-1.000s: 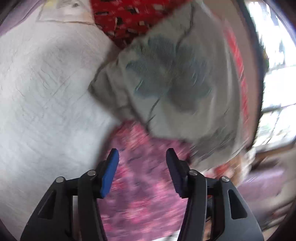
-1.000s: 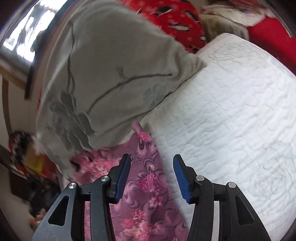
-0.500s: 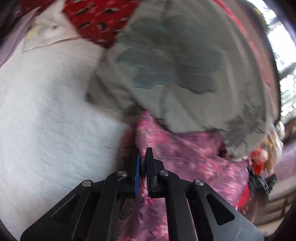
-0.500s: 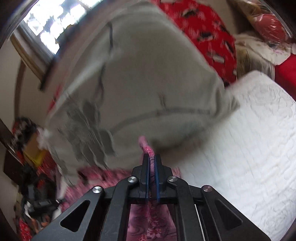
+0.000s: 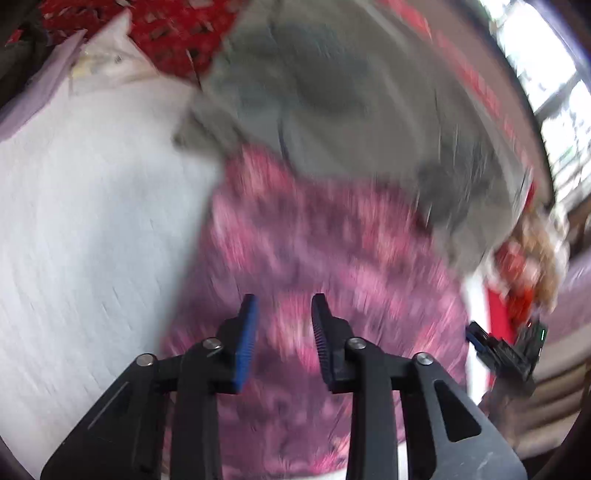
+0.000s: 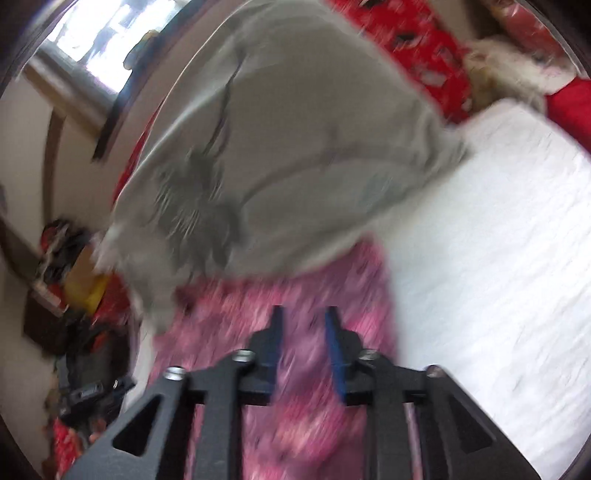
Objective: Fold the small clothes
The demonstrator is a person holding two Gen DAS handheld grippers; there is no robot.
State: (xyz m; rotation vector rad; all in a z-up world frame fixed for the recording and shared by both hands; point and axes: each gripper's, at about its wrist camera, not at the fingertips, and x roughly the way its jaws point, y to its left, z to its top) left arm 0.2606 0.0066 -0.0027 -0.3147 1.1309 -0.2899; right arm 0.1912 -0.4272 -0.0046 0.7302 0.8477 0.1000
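Observation:
A pink and purple floral garment [image 5: 325, 258] lies on the white quilted bed [image 5: 92, 240], blurred by motion. Its far end runs under a large grey pillow [image 5: 332, 92]. My left gripper [image 5: 282, 328] is open and empty, just above the garment's near part. In the right wrist view the same garment [image 6: 295, 306] lies along the bed's left edge, below the grey pillow [image 6: 295, 147]. My right gripper [image 6: 303, 339] is open and empty over the garment. The other gripper [image 5: 502, 350] shows at the right of the left wrist view.
Red patterned bedding [image 5: 177, 33] and a pale cushion [image 5: 107, 62] lie at the head of the bed. The white mattress [image 6: 498, 258] spreads to the right. Cluttered items [image 6: 74, 277] sit on the floor by the wall. A bright window [image 6: 99, 40] is behind.
Both grippers closed on the pink garment half a second ago. Now both have opened and let it go, and the garment lies spread lower on the bed.

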